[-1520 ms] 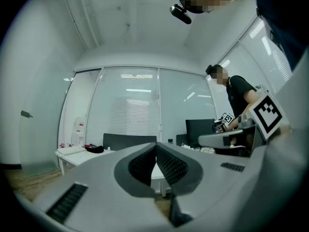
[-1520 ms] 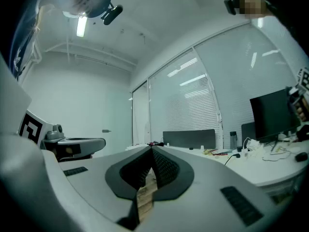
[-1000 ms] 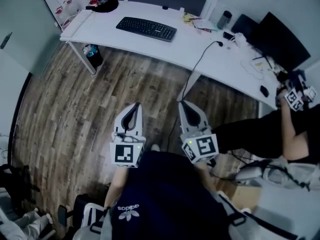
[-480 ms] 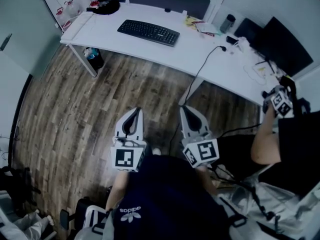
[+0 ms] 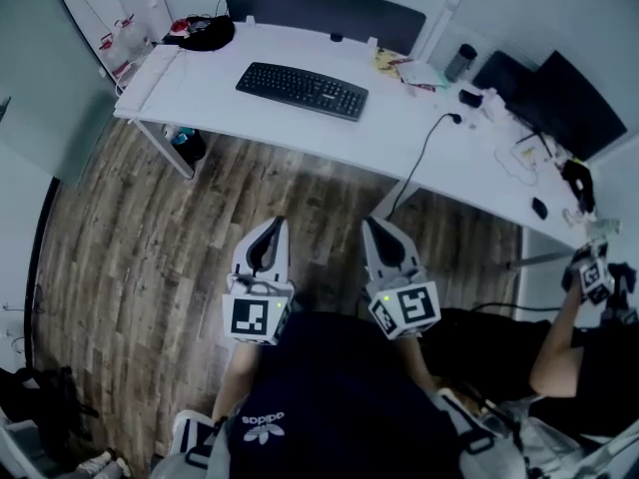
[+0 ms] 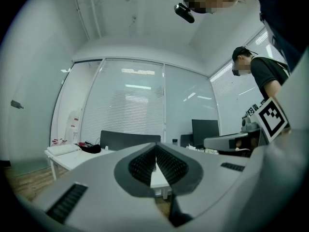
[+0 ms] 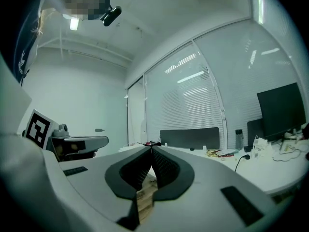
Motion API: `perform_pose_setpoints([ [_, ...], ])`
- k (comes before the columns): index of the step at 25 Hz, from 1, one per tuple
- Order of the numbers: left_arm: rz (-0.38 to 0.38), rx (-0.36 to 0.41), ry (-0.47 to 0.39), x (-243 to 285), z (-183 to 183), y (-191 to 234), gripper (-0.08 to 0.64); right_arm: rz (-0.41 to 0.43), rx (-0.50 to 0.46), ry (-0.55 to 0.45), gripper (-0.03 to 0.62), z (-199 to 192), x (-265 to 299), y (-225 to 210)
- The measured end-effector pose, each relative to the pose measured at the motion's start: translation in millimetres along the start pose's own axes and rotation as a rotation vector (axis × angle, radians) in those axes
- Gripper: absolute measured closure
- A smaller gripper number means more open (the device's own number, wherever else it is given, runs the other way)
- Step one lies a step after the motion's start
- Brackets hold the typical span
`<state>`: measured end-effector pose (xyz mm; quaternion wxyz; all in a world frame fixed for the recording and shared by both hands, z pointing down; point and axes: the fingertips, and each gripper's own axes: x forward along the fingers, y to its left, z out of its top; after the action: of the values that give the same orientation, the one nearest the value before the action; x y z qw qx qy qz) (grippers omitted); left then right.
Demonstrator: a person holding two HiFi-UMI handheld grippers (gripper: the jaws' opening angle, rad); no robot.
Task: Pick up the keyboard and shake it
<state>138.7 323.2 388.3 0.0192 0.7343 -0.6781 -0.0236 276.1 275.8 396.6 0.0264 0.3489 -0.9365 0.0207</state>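
A black keyboard [image 5: 303, 90] lies on the long white desk [image 5: 399, 143] at the far side of the head view. Both grippers hang over the wooden floor, well short of the desk. My left gripper [image 5: 272, 224] is shut with nothing between its jaws, and it points toward the desk. My right gripper [image 5: 377, 225] beside it is shut and empty too. In the left gripper view the closed gripper [image 6: 155, 148] sits in front of the desk edge [image 6: 72, 159]. The right gripper view shows the closed gripper [image 7: 151, 151] and the desk top [image 7: 260, 170] beyond; no keyboard is visible there.
On the desk are a black bag [image 5: 208, 34], a dark bottle [image 5: 460, 62], a black cable [image 5: 424, 153], a monitor [image 5: 564, 103] and a mouse [image 5: 539, 208]. A dark partition [image 5: 324, 10] stands behind the desk. Another person's arm with a gripper [image 5: 591, 277] is at the right.
Both grippers have moved forward toward the desk, which now sits a little lower in the view. The other person at the right has shifted down and to the right.
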Motion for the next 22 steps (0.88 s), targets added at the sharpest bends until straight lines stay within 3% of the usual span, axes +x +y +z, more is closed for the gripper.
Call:
perform_pose_setpoints([
  [8, -0.083, 0.000, 0.030, 31.0, 2.8, 61.4, 0.555, -0.052, 0.022, -0.012, 0.588, 5.5, 68.7, 16.2],
  [16, -0.072, -0.012, 0.024, 50.2, -5.3, 102.3, 0.555, -0.061, 0.035, 0.024, 0.588, -12.1, 108.4, 18.9],
  [22, -0.040, -0.024, 0.054, 79.4, -15.3, 126.5, 0.555, -0.098, 0.071, 0.041, 0.588, -14.8, 134.5, -6.6],
])
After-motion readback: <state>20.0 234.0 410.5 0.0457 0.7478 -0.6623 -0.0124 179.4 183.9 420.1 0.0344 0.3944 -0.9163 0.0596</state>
